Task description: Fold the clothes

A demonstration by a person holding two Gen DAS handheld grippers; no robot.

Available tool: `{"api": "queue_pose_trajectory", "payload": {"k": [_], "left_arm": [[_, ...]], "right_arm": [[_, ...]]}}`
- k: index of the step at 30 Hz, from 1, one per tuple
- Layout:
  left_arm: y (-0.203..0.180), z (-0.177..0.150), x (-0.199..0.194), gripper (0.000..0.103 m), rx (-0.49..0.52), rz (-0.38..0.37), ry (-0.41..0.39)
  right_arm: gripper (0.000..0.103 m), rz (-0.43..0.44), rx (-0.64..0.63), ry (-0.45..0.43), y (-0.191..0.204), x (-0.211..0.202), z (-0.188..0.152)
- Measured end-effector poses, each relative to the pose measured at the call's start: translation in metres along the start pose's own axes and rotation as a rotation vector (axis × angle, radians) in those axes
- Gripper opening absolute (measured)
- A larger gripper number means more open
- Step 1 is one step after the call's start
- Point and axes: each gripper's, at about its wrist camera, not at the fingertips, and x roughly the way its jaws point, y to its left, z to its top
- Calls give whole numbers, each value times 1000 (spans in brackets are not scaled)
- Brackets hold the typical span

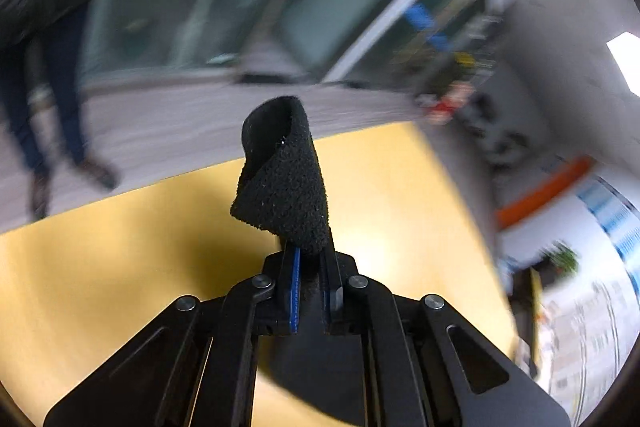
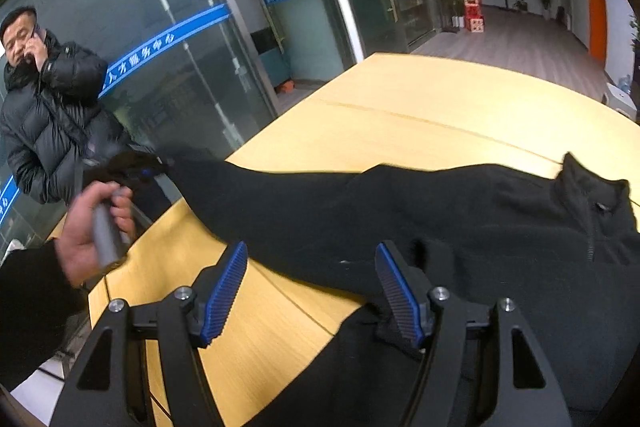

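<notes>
Fleece jacket [image 2: 460, 211] lies on the yellow table [image 2: 420, 107], collar toward 2 o'clock in the right wrist view, one sleeve [image 2: 240, 195] stretched out toward 9 o'clock. Left gripper [image 1: 306, 259] has its jaws pinched on that cuff [image 1: 284, 179], lifted off the table. Right gripper [image 2: 310, 291] hovers near the hem, jaws spread wide, holding nothing.

Both wrist views look forward along their fingers, sharing the yellow table [image 2: 420, 107].
</notes>
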Motion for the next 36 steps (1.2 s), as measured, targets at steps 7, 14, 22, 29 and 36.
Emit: {"api": "queue_pose_trajectory", "payload": {"k": [7, 14, 22, 29, 36], "left_arm": [[-213, -102, -75, 6, 249, -399, 94], [-352, -279, -69, 6, 405, -567, 338], [-370, -460, 15, 7, 566, -384, 550], [-323, -483, 11, 49, 626, -280, 532], [-238, -394, 34, 69, 591, -65, 391]], "right_arm": [[71, -104, 115, -121, -60, -94, -10], [71, -322, 257, -203, -155, -224, -62], [71, -456, 444, -154, -244, -282, -153], [84, -449, 566, -103, -281, -281, -195], [90, -324, 537, -52, -269, -201, -159]]}}
